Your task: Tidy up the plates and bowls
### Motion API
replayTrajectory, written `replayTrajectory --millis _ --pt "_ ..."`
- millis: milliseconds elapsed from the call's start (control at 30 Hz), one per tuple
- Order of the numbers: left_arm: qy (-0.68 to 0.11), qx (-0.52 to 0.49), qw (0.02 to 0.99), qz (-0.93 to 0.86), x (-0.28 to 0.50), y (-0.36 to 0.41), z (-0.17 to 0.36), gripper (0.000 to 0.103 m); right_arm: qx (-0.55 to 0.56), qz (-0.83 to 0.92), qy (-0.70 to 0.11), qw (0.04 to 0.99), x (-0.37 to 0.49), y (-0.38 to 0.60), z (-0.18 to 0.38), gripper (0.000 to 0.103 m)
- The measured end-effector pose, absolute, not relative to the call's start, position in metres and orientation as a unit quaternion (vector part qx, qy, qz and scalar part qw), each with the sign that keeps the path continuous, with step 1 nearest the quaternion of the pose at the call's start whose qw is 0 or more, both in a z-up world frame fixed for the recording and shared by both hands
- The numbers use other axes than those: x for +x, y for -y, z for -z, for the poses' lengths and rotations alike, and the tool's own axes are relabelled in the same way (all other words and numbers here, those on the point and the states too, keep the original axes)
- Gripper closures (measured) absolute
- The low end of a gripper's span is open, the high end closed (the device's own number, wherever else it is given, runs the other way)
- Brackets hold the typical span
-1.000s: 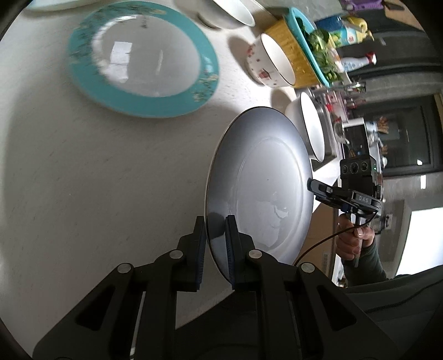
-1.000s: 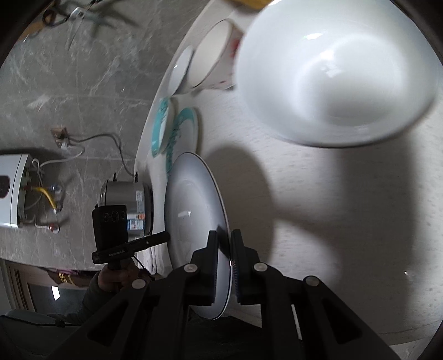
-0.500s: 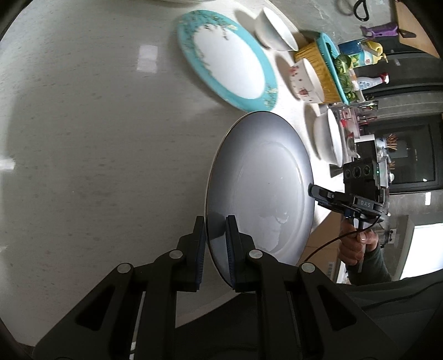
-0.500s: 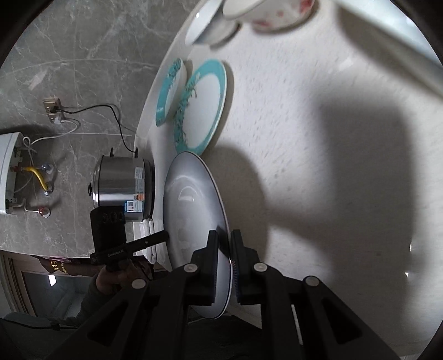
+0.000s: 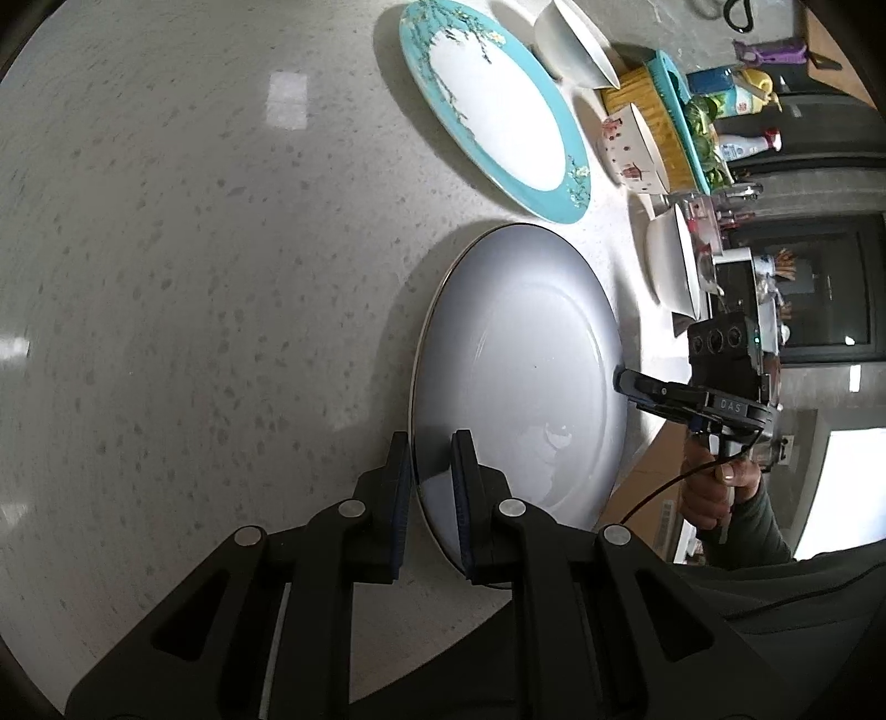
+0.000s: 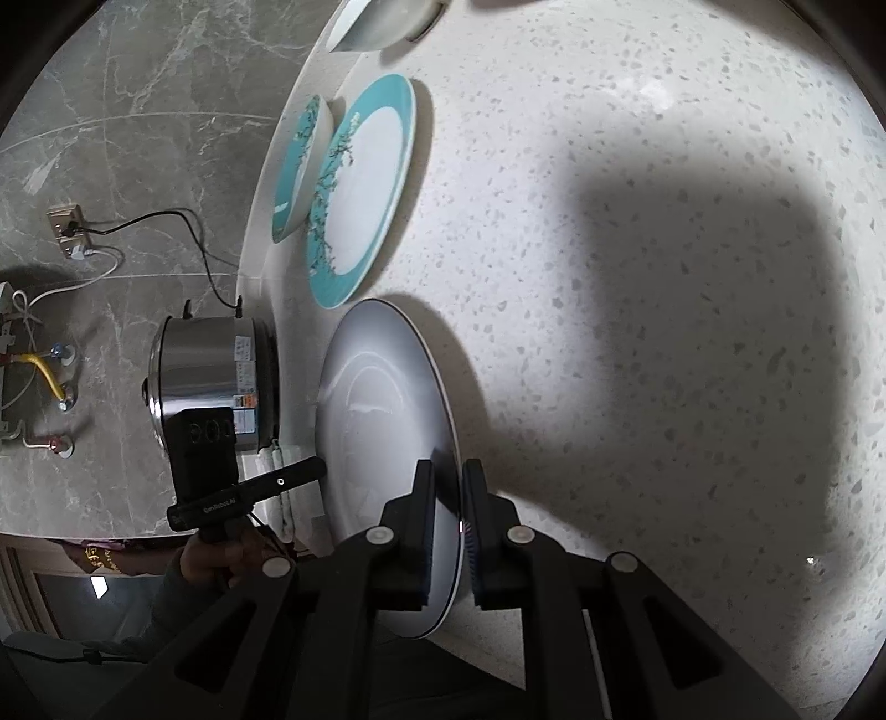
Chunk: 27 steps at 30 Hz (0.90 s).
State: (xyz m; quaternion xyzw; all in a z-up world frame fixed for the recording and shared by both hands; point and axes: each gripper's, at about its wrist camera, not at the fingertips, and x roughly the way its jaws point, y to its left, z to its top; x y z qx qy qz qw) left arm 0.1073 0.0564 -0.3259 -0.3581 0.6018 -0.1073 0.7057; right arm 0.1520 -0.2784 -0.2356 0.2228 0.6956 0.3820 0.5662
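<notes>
A large white plate (image 5: 520, 365) is held above the speckled counter by both grippers, one on each side of its rim. My left gripper (image 5: 432, 487) is shut on its near rim. My right gripper (image 6: 447, 515) is shut on the opposite rim; the plate also shows in the right wrist view (image 6: 382, 443). A teal-rimmed plate (image 5: 493, 111) lies on the counter beyond it, also seen in the right wrist view (image 6: 360, 188). A smaller teal dish (image 6: 299, 166) lies beside that one.
White bowls (image 5: 570, 41) (image 5: 673, 266), a spotted bowl (image 5: 628, 149) and a yellow basket with greens (image 5: 664, 122) stand along the counter's far side. A steel cooker (image 6: 210, 387) stands at the counter's end, near the wall socket (image 6: 69, 230).
Both grippers have carried the white plate away from the bowls; the teal plate has drifted toward the upper right of the left view, and the big white bowl has left the right view.
</notes>
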Motion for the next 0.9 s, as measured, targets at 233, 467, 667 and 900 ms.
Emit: replayTrajectory --millis 233,467,667,900 --pt "-0.603 -0.358 0.704 0.114 0.115 -0.053 0.323 0.091 0.220 -0.375 -0.694 0.573 0.150 0.279 0.237 0.090" --pt "-0.579 -0.364 0.725 0.085 0.107 -0.065 0.312 0.060 0.229 -0.379 -0.675 0.590 0.149 0.281 0.229 0.068" --pt "-0.492 -0.387 0.778 0.057 0.113 -0.107 0.268 0.012 0.263 -0.342 -0.631 0.645 0.165 0.313 0.196 0.037" --pt "-0.475 -0.347 0.804 0.092 0.190 -0.113 0.253 0.009 0.244 -0.347 -0.602 0.676 0.209 0.272 0.155 0.033"
